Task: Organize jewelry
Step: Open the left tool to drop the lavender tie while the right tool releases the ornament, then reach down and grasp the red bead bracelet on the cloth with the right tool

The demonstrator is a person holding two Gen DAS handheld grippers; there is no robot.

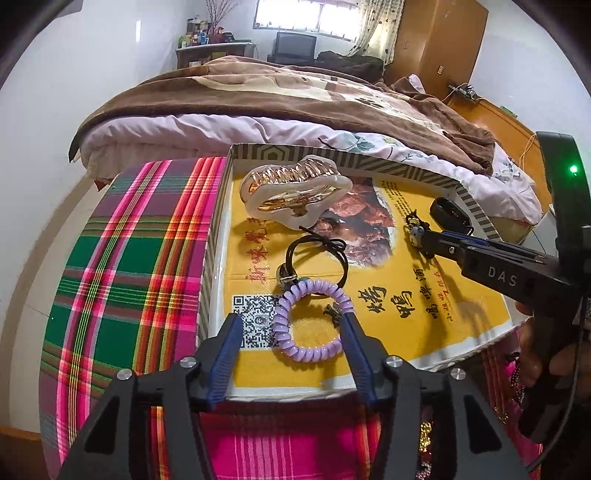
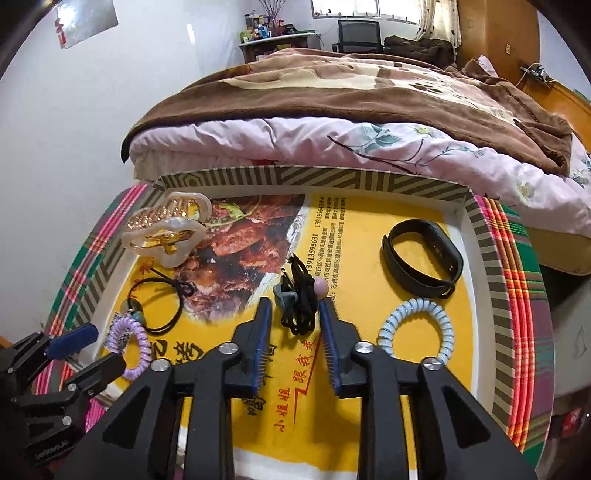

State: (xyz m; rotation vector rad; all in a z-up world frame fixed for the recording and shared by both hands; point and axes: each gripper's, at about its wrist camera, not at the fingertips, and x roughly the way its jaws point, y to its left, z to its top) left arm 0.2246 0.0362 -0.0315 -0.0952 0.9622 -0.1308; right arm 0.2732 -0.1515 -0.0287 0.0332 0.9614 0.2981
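Resting in the tray [image 2: 480, 236], purple coil [image 1: 312, 321] apparently free between open jaws.

A bed [image 2: 369, 122] fills the middle of the room, a brown blanket [image 1: 295, 92] rumpled over a pale floral quilt [image 2: 406, 147]. Daylight pours through the far window [image 1: 303, 14], with a patterned curtain [image 1: 376, 26] drawn aside. Beneath it stands a dark chair [image 2: 360, 35]. A shelf [image 1: 210, 46] crowded with bottles sits against the white wall [image 1: 92, 74], and a wooden wardrobe [image 1: 443, 40] rises at the right.
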